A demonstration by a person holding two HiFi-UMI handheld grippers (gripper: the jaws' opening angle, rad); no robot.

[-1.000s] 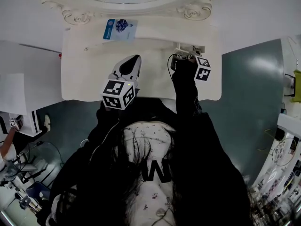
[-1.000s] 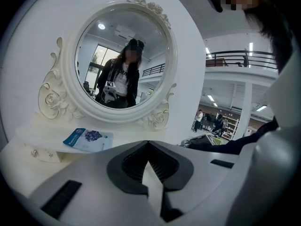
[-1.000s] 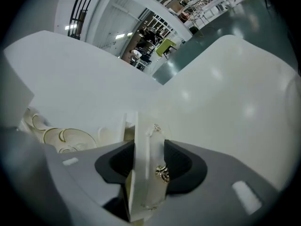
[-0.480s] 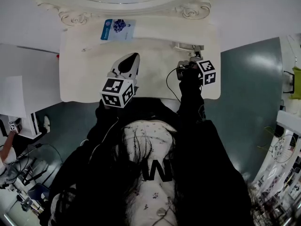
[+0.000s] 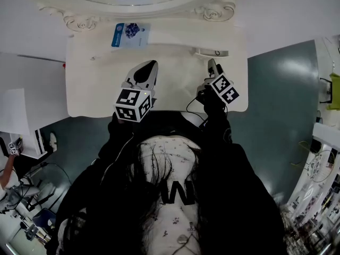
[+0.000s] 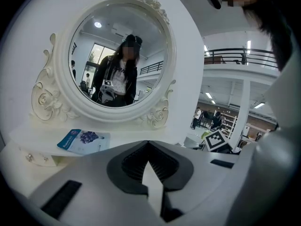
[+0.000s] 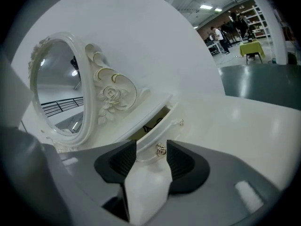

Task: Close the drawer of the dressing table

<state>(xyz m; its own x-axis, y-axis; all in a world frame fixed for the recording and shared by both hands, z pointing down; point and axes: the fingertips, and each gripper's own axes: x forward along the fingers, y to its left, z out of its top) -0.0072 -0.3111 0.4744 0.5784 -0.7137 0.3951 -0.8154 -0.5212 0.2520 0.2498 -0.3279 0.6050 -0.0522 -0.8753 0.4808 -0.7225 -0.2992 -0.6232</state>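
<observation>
A white dressing table [image 5: 95, 84] bears a blue-and-white leaflet [image 5: 129, 34] on its back shelf.

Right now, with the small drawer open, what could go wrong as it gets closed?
The right gripper, jaws open, points at the knob of the drawer. A push could land on that knob and slip off sideways. A dark thing lies inside near the gap and might get pinched.

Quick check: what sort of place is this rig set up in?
Probably a big open workshop or showroom hall, not a bedroom: the white carved dressing table stands on a teal floor, with storage shelving and an upper-floor railing behind.
</observation>
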